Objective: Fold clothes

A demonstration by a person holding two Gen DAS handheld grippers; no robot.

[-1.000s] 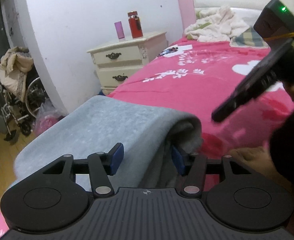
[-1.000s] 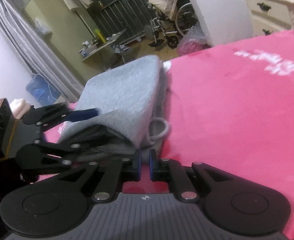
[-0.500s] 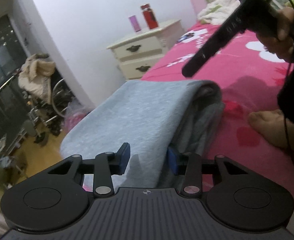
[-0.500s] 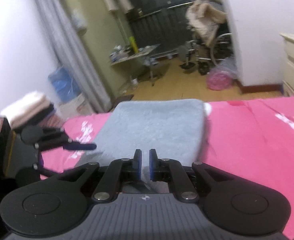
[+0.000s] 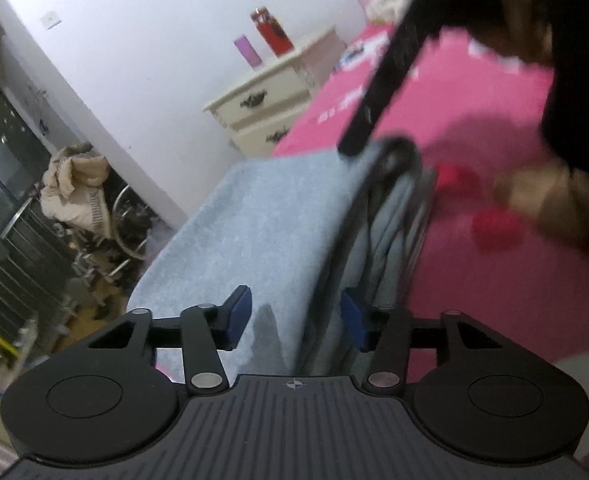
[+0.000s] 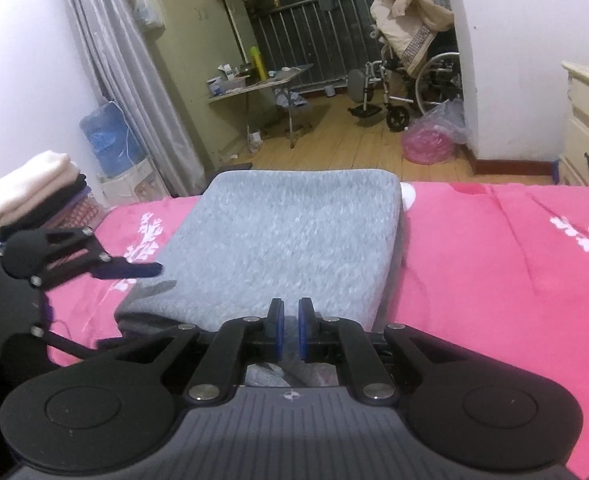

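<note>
A folded grey fleece garment [image 6: 286,236] lies on the pink bedspread [image 6: 494,264]; it also shows in the left wrist view [image 5: 262,220]. My left gripper [image 5: 294,320] is open, its jaws astride the garment's near folded edge. It shows at the left of the right wrist view [image 6: 94,268]. My right gripper [image 6: 290,330] hangs over the garment's near edge, jaws almost together with a narrow gap and nothing between them. In the left wrist view its dark body [image 5: 394,76] reaches down to the garment's far corner.
A cream nightstand [image 5: 270,100] with a red bottle [image 5: 272,34] stands beside the bed. A stack of folded clothes [image 6: 30,196] sits at the bed's left edge. A wheelchair [image 6: 414,80] and a folding table [image 6: 262,84] stand on the wooden floor beyond.
My right gripper has risen and swung to face the garment square from above. The left gripper has tilted and stayed open at the fold's edge.
</note>
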